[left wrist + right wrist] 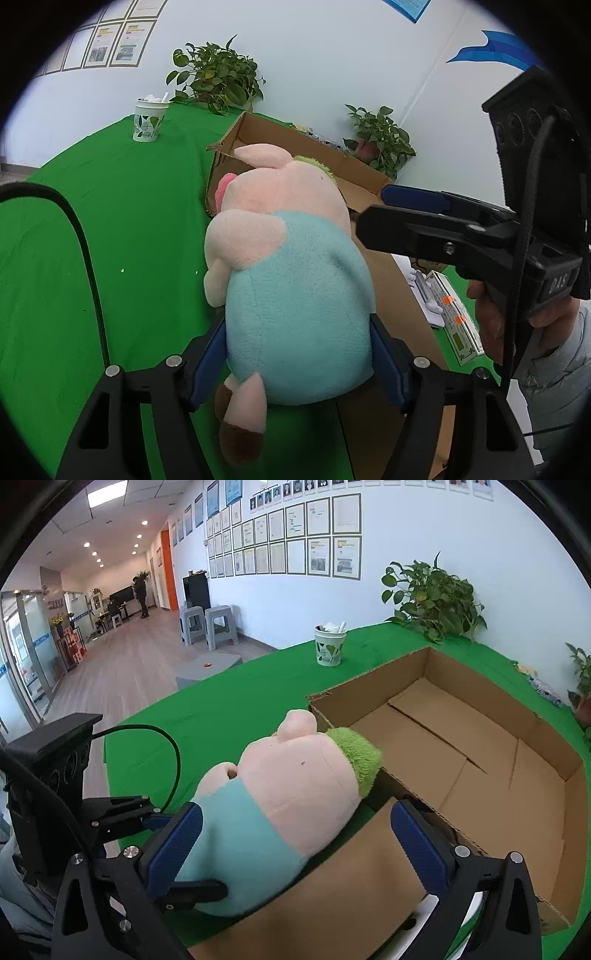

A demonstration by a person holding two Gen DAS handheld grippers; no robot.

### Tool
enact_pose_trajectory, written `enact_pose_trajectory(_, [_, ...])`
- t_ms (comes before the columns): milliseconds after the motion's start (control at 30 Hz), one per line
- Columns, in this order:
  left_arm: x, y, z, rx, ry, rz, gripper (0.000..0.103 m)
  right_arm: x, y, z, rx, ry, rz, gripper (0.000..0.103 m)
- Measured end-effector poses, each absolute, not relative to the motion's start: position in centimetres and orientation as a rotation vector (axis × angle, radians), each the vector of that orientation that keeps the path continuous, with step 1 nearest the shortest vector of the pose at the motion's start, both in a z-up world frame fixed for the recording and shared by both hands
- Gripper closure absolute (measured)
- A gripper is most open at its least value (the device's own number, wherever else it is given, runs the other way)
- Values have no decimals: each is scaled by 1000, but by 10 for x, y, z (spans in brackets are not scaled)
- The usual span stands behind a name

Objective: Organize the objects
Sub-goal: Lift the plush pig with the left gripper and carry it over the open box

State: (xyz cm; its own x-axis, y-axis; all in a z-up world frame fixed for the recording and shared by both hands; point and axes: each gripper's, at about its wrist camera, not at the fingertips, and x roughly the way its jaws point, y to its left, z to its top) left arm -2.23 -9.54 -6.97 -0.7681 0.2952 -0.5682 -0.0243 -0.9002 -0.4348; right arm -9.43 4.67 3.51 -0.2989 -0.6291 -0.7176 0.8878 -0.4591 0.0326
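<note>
A plush pig [295, 288] with a pink head, teal body and green tuft sits between the blue pads of my left gripper [299, 365], which is shut on its body. It hangs just in front of the open cardboard box [365, 177]. In the right wrist view the pig [280, 805] lies at the near left corner of the box [461, 760], whose inside is bare. My right gripper [295, 845] is open, its pads either side of the pig without squeezing it. It shows in the left wrist view [413, 210] beside the pig's head.
Green cloth covers the table [229, 709]. A patterned paper cup [330, 644] stands behind the box. Potted plants [436, 598] line the wall. A white and green package [450, 317] lies to the right of the box flap. A cable [88, 266] loops on the left.
</note>
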Motion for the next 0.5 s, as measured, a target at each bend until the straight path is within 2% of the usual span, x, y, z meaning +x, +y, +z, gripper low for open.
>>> enact_pose_trajectory(233, [-14,-95,-68,-976,-578,2730,40,-116,16,15,1038,330,-1815,1])
enact_pose_trajectory(500, [-6,-93,-66,-965,-554,2751,43,-90,-1,3,1116,358,-1883,0])
